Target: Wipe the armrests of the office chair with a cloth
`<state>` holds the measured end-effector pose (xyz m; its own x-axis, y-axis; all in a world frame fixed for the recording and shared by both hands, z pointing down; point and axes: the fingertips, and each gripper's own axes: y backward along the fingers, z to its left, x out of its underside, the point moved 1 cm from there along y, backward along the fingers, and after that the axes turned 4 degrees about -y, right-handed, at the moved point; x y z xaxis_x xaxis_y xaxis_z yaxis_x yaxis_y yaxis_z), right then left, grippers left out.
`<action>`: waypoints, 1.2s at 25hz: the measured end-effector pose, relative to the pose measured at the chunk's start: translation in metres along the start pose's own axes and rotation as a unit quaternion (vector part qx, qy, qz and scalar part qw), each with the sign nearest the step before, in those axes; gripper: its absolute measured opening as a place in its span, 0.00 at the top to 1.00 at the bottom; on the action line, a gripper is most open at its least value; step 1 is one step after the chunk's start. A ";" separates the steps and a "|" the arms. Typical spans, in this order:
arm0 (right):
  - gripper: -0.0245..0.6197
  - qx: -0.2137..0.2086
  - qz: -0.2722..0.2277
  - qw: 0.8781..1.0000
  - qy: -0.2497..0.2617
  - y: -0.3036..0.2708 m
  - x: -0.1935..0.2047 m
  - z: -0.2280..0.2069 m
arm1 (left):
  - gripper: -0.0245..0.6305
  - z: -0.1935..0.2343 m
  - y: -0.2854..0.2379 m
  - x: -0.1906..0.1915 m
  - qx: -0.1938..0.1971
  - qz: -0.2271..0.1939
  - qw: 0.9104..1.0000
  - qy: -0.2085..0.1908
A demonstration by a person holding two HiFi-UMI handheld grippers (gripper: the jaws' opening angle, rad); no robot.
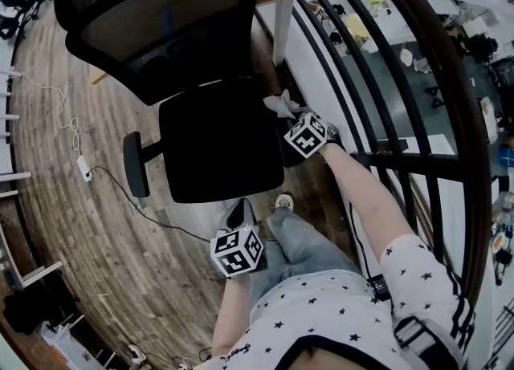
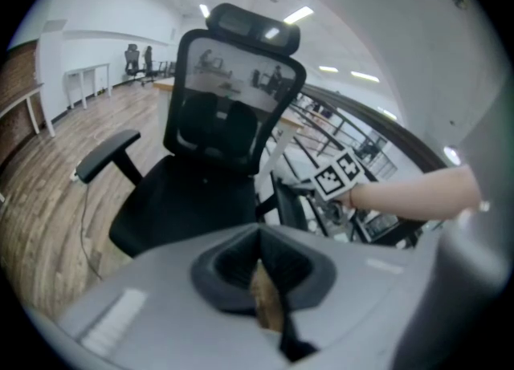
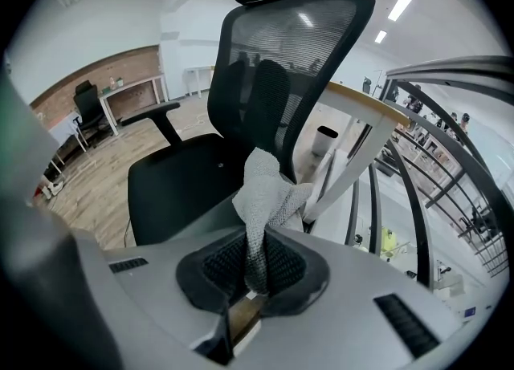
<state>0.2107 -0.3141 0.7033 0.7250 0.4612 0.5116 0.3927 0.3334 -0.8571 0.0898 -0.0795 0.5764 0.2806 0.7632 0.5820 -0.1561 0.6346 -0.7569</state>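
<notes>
A black mesh office chair (image 1: 213, 148) stands on the wood floor, its left armrest (image 1: 135, 164) sticking out bare. My right gripper (image 1: 289, 118) is at the chair's right side, over the right armrest (image 2: 291, 204), and is shut on a crumpled white-grey cloth (image 3: 265, 196). The cloth (image 1: 281, 104) bunches past the jaws toward the backrest (image 3: 297, 47). Whether the cloth touches the armrest is hidden. My left gripper (image 1: 238, 213) hangs in front of the seat's front edge, shut with nothing in it (image 2: 261, 268).
A black metal railing (image 1: 377, 79) runs close along the chair's right side. A wooden desk with a white leg (image 1: 281, 27) stands behind the chair. A cable and power adapter (image 1: 83, 168) lie on the floor to the left. My legs are just before the seat.
</notes>
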 end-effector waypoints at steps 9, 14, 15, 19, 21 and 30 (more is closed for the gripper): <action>0.91 0.000 0.001 1.000 -0.004 0.013 0.016 0.020 | 0.96 0.004 0.014 0.007 0.002 -0.006 1.000 -0.007; 0.91 0.002 0.006 1.000 0.001 0.017 0.027 0.032 | 0.96 0.004 0.019 0.009 0.006 -0.010 1.000 -0.012; 0.91 0.002 0.006 1.000 0.002 0.018 0.029 0.033 | 0.96 0.003 0.020 0.009 0.007 -0.011 1.000 -0.014; 0.91 0.000 0.009 1.000 0.002 0.025 0.037 0.042 | 0.96 0.000 0.024 0.008 0.011 -0.015 1.000 -0.017; 0.91 -0.002 0.010 1.000 0.001 0.028 0.043 0.048 | 0.96 -0.001 0.027 0.009 0.012 -0.017 1.000 -0.020; 0.91 -0.008 0.018 1.000 -0.001 0.039 0.061 0.070 | 0.96 -0.003 0.038 0.016 0.016 -0.023 0.999 -0.026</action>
<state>0.2310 -0.2156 0.7053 0.7377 0.4751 0.4797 0.3747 0.3030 -0.8762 0.0913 -0.0437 0.5554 0.2395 0.7379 0.6310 -0.1738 0.6720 -0.7199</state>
